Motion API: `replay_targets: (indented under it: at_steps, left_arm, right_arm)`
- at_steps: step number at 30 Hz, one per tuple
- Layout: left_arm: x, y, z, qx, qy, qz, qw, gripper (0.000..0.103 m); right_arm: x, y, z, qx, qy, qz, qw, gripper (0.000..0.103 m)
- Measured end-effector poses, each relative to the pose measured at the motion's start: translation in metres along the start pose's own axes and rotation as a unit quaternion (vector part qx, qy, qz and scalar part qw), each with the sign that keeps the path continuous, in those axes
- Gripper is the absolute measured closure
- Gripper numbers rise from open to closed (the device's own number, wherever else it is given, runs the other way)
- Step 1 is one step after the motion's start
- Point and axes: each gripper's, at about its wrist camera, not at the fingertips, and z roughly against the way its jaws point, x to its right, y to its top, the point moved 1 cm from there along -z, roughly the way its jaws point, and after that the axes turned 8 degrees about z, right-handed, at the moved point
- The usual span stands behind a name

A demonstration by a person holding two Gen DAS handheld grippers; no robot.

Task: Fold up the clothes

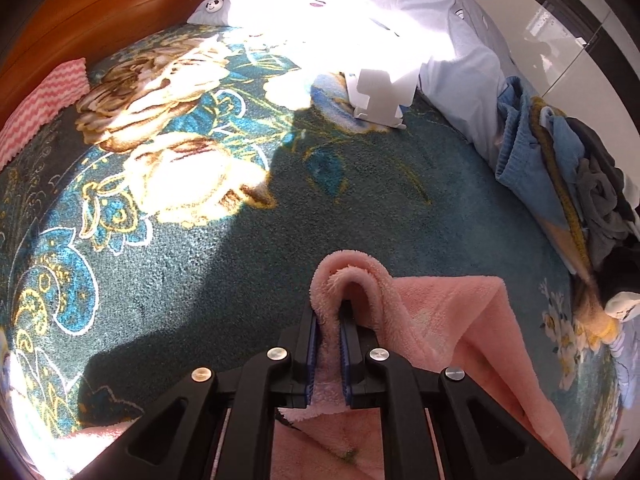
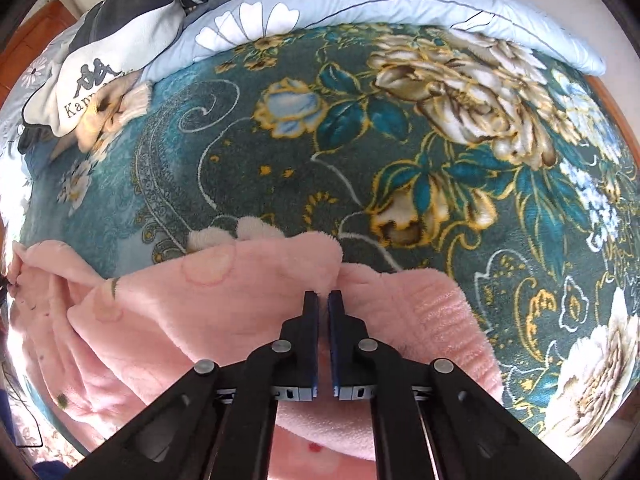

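Both grippers point steeply down over a bed spread with a teal floral blanket (image 2: 280,168). The left gripper (image 1: 330,312) pinches a raised fold of the pink fleece garment (image 1: 440,312); the right gripper (image 2: 323,300), jaws nearly together, nips its edge. Only the left view shows a white stand (image 1: 378,96); only the right, a Kappa sweatshirt (image 2: 92,76) at the blanket's far left corner.
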Motion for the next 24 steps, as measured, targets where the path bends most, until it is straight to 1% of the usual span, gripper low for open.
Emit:
replay_targets:
  at_steps: [2,4,5,7,8,9,10,11,12,16,17,19,20,21,22,23,24]
  left_arm:
    - [0.013,0.011,0.009,0.012,-0.020,-0.004,0.9997,0.094]
    - [0.030,0.026,0.023,0.031,-0.043,-0.008,0.9986,0.094]
    - [0.039,0.037,0.034,0.046,-0.062,-0.010,0.9970,0.094]
    - [0.058,0.059,0.061,0.084,-0.110,-0.014,0.9903,0.094]
    - [0.066,0.067,0.071,0.096,-0.123,-0.020,0.9876,0.094]
    - [0.074,0.074,0.080,0.107,-0.134,-0.027,0.9847,0.094]
    - [0.079,0.077,0.082,0.108,-0.136,-0.032,0.9843,0.094]
    - [0.084,0.080,0.083,0.108,-0.136,-0.037,0.9841,0.094]
    - [0.089,0.083,0.083,0.108,-0.137,-0.042,0.9838,0.094]
    - [0.086,0.071,0.063,0.082,-0.124,-0.041,0.9880,0.094]
    - [0.085,0.068,0.058,0.075,-0.121,-0.041,0.9890,0.094]
    - [0.078,0.057,0.050,0.065,-0.103,-0.042,0.9916,0.094]
    - [0.073,0.056,0.048,0.063,-0.100,-0.040,0.9922,0.094]
    - [0.068,0.055,0.047,0.061,-0.097,-0.037,0.9927,0.094]
    - [0.063,0.053,0.046,0.059,-0.094,-0.034,0.9932,0.094]
    - [0.058,0.052,0.045,0.057,-0.091,-0.031,0.9937,0.094]
    - [0.054,0.052,0.044,0.054,-0.089,-0.028,0.9942,0.094]
  right_arm:
    - [0.005,0.011,0.016,0.026,-0.021,-0.010,0.999,0.100]
    - [0.012,0.028,0.040,0.064,-0.052,-0.022,0.996,0.102]
    - [0.017,0.035,0.057,0.091,-0.073,-0.028,0.993,0.103]
    - [0.029,0.047,0.092,0.145,-0.092,-0.047,0.984,0.103]
    - [0.035,0.053,0.110,0.171,-0.101,-0.056,0.978,0.103]
    - [0.040,0.057,0.116,0.178,-0.089,-0.063,0.978,0.103]
    - [0.044,0.061,0.122,0.183,-0.076,-0.070,0.978,0.103]
    - [0.045,0.062,0.121,0.181,-0.066,-0.069,0.979,0.103]
    - [0.042,0.061,0.113,0.169,-0.057,-0.056,0.982,0.103]
    - [0.019,0.053,0.069,0.105,-0.032,-0.003,0.994,0.103]
    - [0.015,0.052,0.059,0.092,-0.025,0.008,0.995,0.103]
    - [0.010,0.045,0.039,0.067,-0.014,0.028,0.997,0.102]
    - [0.009,0.042,0.032,0.055,-0.014,0.038,0.998,0.097]
    - [0.009,0.040,0.025,0.039,-0.003,0.046,0.998,0.090]
    - [0.009,0.038,0.017,0.024,0.008,0.053,0.998,0.065]
    - [0.010,0.036,0.009,0.008,0.019,0.060,0.998,0.044]
    - [0.009,0.033,0.002,-0.005,0.029,0.067,0.997,0.042]
